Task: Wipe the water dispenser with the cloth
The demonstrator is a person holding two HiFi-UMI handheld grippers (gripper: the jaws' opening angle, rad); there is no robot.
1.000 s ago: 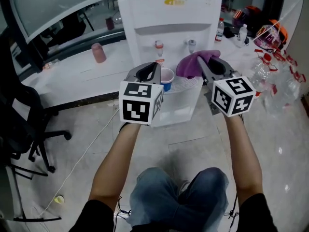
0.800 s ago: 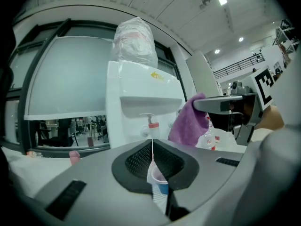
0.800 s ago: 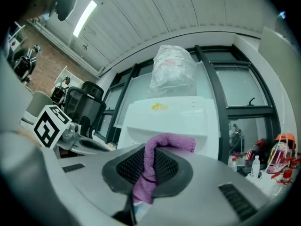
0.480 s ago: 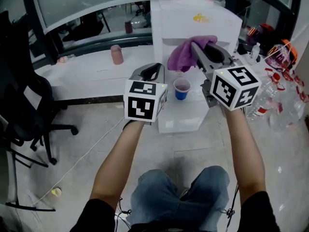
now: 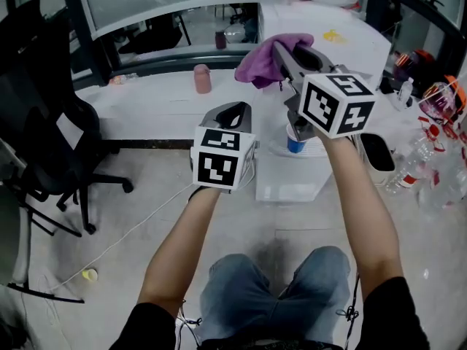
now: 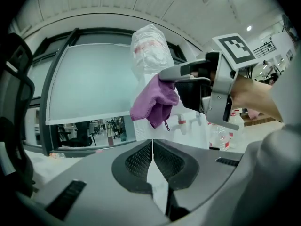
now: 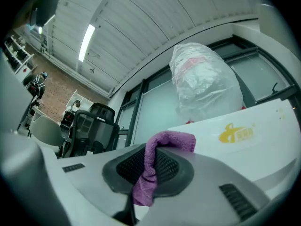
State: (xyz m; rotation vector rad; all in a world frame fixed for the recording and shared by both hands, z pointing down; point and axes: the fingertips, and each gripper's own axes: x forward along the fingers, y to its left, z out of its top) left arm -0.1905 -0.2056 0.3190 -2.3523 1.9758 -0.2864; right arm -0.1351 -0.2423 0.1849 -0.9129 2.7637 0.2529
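Where right gripper grips, purple cloth, bunched

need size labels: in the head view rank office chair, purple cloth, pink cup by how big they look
office chair
purple cloth
pink cup
The cloth sits nearer the camera, so its lead over the cup is unsure.

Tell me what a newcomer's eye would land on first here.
The purple cloth stands out, pinched in the right gripper and raised by the top of the white water dispenser. Lower, at centre, the left gripper hangs with jaws together, holding nothing. A blue cup sits at the dispenser's front, below the right gripper.
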